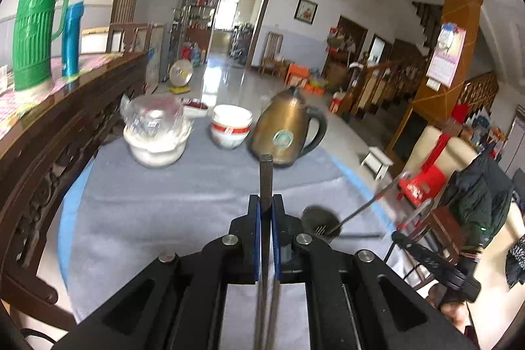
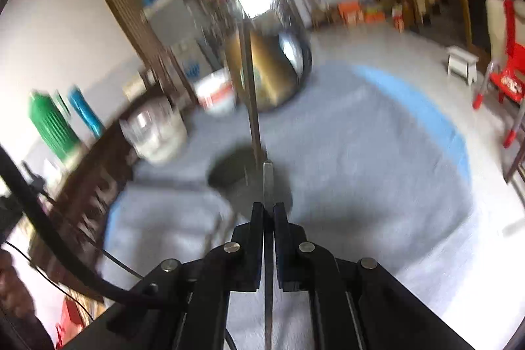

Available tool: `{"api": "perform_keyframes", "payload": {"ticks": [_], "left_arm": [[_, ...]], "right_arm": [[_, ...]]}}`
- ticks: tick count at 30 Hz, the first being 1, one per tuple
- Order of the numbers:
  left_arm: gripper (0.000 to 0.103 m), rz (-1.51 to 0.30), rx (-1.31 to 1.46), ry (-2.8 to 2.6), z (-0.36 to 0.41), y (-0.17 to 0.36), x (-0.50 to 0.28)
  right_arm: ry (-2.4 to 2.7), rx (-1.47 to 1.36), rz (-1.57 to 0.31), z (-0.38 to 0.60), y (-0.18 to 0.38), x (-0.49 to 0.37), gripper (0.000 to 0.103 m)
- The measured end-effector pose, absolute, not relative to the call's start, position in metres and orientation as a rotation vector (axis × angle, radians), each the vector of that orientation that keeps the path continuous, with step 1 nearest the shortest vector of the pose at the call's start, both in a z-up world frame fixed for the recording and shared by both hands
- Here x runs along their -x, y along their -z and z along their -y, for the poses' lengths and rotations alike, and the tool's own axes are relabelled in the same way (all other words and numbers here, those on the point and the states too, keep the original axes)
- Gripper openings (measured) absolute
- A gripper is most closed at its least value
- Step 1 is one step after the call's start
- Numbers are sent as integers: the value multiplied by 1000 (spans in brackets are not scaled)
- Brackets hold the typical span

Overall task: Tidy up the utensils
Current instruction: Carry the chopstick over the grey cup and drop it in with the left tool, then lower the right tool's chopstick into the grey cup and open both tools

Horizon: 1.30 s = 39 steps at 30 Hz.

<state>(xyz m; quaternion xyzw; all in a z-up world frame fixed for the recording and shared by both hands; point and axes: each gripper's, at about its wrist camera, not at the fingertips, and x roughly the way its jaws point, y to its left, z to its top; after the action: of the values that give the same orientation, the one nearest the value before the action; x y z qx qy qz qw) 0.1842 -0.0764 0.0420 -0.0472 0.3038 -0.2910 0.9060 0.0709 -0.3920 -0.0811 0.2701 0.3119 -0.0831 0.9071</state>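
In the left wrist view my left gripper (image 1: 265,205) is shut on a dark metal utensil handle (image 1: 265,176) that sticks out past the fingertips over the grey cloth. To its right a thin metal utensil (image 1: 361,209) slants above a dark round patch (image 1: 315,215), its tined end low. The right tool's black frame (image 1: 433,258) is beside it. In the blurred right wrist view my right gripper (image 2: 268,209) is shut on a flat metal handle (image 2: 268,179). A thin shaft (image 2: 249,81) runs on ahead of it.
A brass kettle (image 1: 285,133), stacked white bowls (image 1: 231,127) and a glass-lidded white bowl (image 1: 156,133) stand at the table's far side. A dark wood sideboard (image 1: 65,127) on the left carries a green thermos (image 1: 32,31) and a blue bottle (image 1: 72,38). The grey cloth (image 1: 164,202) covers the round table.
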Motion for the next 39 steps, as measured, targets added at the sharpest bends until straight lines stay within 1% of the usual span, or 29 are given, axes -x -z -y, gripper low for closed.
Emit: {"api": "perform_keyframes", "payload": {"ticks": [3, 8, 12, 16, 20, 24, 27, 31, 33, 34, 35, 36, 37, 38, 39], "left_arm": [[6, -551, 106, 610, 92, -65, -185], [6, -472, 128, 649, 123, -92, -192], [6, -444, 151, 681, 151, -104, -205], [6, -405, 116, 660, 179, -100, -213], [6, -468, 104, 661, 199, -74, -229], [6, -591, 112, 656, 205, -37, -251], [6, -652, 107, 647, 201, -17, -260], [6, -691, 108, 668, 195, -5, -261], [12, -687, 102, 674, 190, -6, -258], [20, -684, 101, 684, 186, -6, -257], [34, -681, 101, 690, 183, -6, -254], [40, -673, 103, 696, 177, -7, -251], [47, -660, 103, 703, 172, -10, -247], [48, -645, 98, 708, 167, -11, -243], [48, -632, 88, 707, 162, -11, -240]], "right_arm": [[196, -546, -500, 399, 47, -60, 7], [258, -453, -295, 394, -5, -56, 7], [282, -403, -223, 389, -30, -68, 7], [287, -367, -174, 384, -47, -87, 7], [299, -285, -192, 371, -42, -117, 7], [278, -286, -264, 368, -17, -139, 7], [264, -304, -323, 371, 1, -147, 7], [249, -331, -371, 379, 14, -149, 8], [230, -366, -389, 383, 16, -144, 9], [223, -381, -396, 385, 19, -140, 10], [209, -402, -405, 387, 20, -138, 10], [199, -416, -407, 389, 21, -134, 11], [191, -433, -405, 391, 21, -131, 15], [187, -443, -399, 393, 22, -123, 19], [180, -454, -389, 394, 23, -113, 28]]}}
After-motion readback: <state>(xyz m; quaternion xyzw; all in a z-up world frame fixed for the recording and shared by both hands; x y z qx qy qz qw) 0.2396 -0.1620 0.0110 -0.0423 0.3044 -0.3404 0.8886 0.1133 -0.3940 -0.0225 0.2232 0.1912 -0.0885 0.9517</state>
